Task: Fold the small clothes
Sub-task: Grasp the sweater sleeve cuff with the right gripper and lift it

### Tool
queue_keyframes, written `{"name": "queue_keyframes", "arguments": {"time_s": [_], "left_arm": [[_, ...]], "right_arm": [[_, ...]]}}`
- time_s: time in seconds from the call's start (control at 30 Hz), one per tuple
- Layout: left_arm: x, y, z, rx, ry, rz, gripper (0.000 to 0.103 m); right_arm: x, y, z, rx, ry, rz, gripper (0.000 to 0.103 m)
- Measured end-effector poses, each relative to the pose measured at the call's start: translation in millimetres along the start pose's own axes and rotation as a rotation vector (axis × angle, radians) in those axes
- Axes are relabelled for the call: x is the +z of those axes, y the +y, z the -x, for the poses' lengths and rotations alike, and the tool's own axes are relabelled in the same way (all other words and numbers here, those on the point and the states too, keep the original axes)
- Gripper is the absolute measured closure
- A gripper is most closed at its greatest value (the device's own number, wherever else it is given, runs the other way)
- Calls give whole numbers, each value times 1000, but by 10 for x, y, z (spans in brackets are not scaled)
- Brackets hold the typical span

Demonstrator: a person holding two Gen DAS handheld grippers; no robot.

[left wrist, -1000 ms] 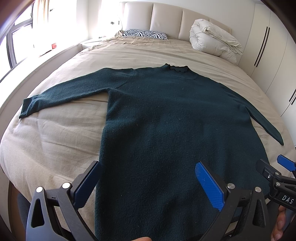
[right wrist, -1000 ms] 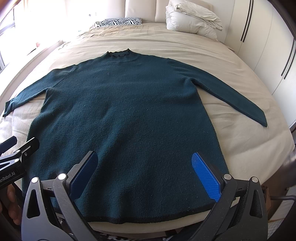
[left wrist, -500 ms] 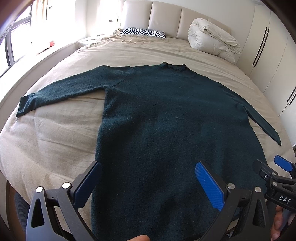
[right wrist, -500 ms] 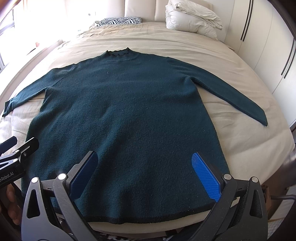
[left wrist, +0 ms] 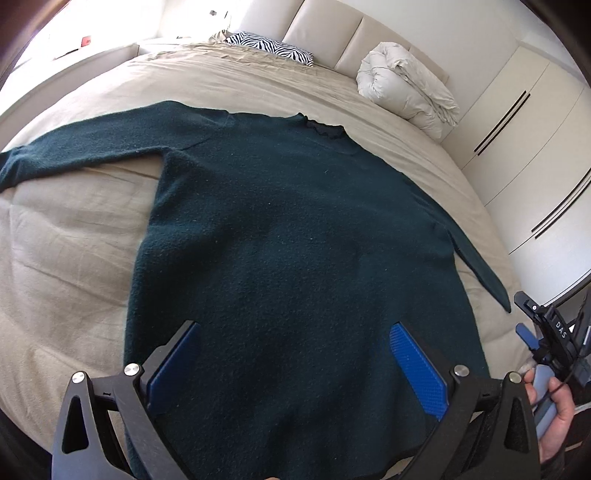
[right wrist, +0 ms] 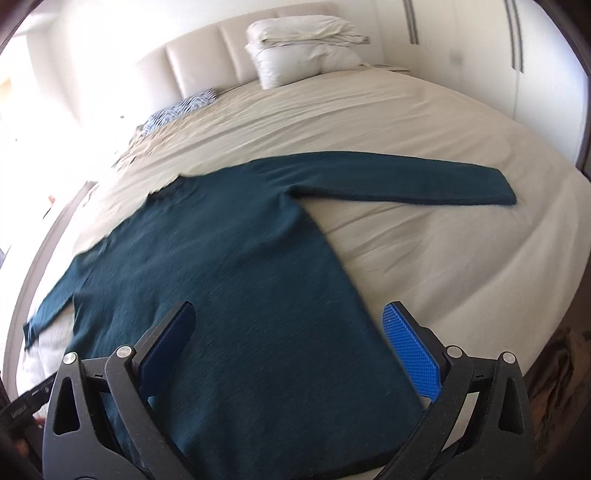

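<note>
A dark teal long-sleeved sweater (left wrist: 288, 240) lies flat on the beige bed (left wrist: 66, 258), collar toward the headboard and both sleeves spread out. It also shows in the right wrist view (right wrist: 229, 280), with its right sleeve (right wrist: 406, 182) stretched across the sheet. My left gripper (left wrist: 295, 363) is open and empty above the lower body of the sweater. My right gripper (right wrist: 288, 345) is open and empty above the sweater's lower right part near the hem. The right gripper also shows at the right edge of the left wrist view (left wrist: 546, 332).
A rolled white duvet (left wrist: 406, 88) and a zebra-print pillow (left wrist: 273, 46) lie near the padded headboard (left wrist: 332, 33). White wardrobe doors (left wrist: 524, 147) stand to the right of the bed. A window ledge runs along the left side.
Both grippers moved forward over the sweater and stayed open. The right gripper swung right and tilted, so its view now faces the right sleeve. The sweater has not moved.
</note>
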State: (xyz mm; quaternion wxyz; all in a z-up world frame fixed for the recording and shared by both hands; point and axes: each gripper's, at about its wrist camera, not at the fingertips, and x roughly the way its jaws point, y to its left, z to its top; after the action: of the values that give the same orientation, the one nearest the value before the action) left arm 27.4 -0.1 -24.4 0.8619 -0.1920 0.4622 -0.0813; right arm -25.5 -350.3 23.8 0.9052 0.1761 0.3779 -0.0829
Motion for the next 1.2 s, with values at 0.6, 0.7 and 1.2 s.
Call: {"name": "queue_keyframes", "arguments": {"time_s": [0.6,0.7,1.2], "left_arm": [[554,-314,-779,-3,156,0,0],[636,-331,-913,-42,185,34,1],[761,-544,-1224,-191,195,-34,0]], "right_arm": [[800,-3064,-1018,150,-133,-845,4],[932,-3208,-1189,163,-140,-848,16],[1419,-3445,-1776,100,-118,-822,80]]}}
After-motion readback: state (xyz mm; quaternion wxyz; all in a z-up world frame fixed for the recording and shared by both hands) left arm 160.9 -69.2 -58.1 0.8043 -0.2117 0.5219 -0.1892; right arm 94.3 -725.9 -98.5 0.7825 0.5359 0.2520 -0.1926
